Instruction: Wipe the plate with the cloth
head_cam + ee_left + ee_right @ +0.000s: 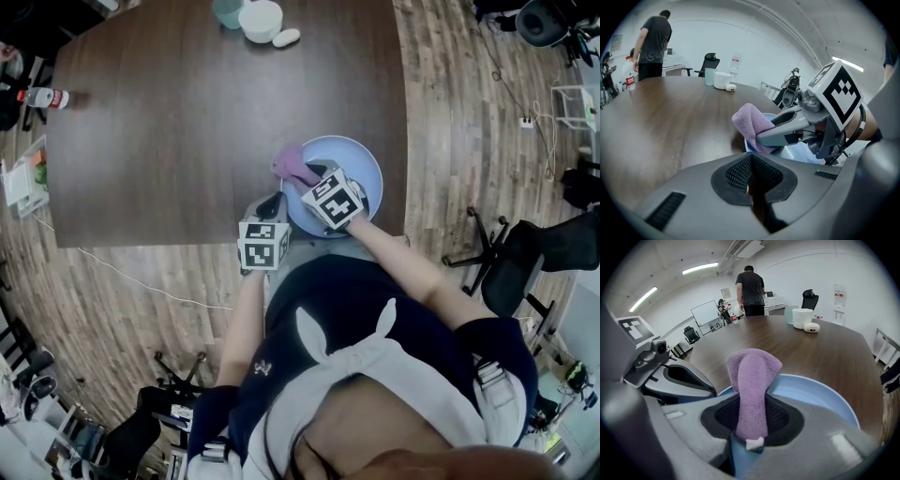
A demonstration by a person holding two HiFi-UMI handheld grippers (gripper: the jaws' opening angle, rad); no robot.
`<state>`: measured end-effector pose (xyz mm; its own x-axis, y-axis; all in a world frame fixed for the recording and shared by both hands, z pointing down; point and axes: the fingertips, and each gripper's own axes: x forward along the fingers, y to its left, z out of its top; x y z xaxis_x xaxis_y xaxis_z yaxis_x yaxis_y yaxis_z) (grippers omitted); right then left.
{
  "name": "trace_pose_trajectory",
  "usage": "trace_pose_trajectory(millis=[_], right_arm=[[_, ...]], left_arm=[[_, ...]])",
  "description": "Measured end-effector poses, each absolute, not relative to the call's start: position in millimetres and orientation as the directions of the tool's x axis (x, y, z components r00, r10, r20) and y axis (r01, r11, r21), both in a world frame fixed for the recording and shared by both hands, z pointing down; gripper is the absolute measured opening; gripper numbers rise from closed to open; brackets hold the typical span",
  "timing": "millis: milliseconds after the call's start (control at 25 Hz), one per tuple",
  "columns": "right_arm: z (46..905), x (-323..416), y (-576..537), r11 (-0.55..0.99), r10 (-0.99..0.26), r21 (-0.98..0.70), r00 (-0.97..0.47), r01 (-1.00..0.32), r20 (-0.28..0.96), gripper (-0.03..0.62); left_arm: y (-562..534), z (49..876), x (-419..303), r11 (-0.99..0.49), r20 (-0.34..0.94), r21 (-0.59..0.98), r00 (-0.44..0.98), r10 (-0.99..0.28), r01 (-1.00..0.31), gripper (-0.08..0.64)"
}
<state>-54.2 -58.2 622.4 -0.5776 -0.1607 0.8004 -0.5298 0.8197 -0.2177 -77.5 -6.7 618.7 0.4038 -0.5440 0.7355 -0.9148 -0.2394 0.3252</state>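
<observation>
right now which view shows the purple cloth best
The right gripper view: the cloth fills the centre, clamped between the right gripper's jaws over the plate. The left gripper view shows its bunched end; the head view only a small patch.

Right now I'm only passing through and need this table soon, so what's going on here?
A person is wiping a light blue plate with a purple cloth at the near edge of the brown table. The right tool is clamped on the folded cloth, held over the plate's inside. The left tool pinches the plate's rim beside it, apparently steadying it.
</observation>
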Motion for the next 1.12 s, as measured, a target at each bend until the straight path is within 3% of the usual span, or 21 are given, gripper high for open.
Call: trace_pose_trajectory(millis=[560, 1120], right_arm=[[621.4, -61.7, -31.5, 0.856, -0.045, -0.289, -0.619, -0.428, 0.784, 0.121], [627.7, -50.3, -43.2, 0.850, -0.064, -0.278, -0.613, -0.446, 0.788, 0.123]], left_arm=[[-7.7, 619.1, -78.9, -0.243, 0.743, 0.318, 0.400, -0.537, -0.917, 0.006], [-6.5, 617.3, -77.4, -0.249, 0.743, 0.312, 0.399, -0.538, -0.917, 0.006]])
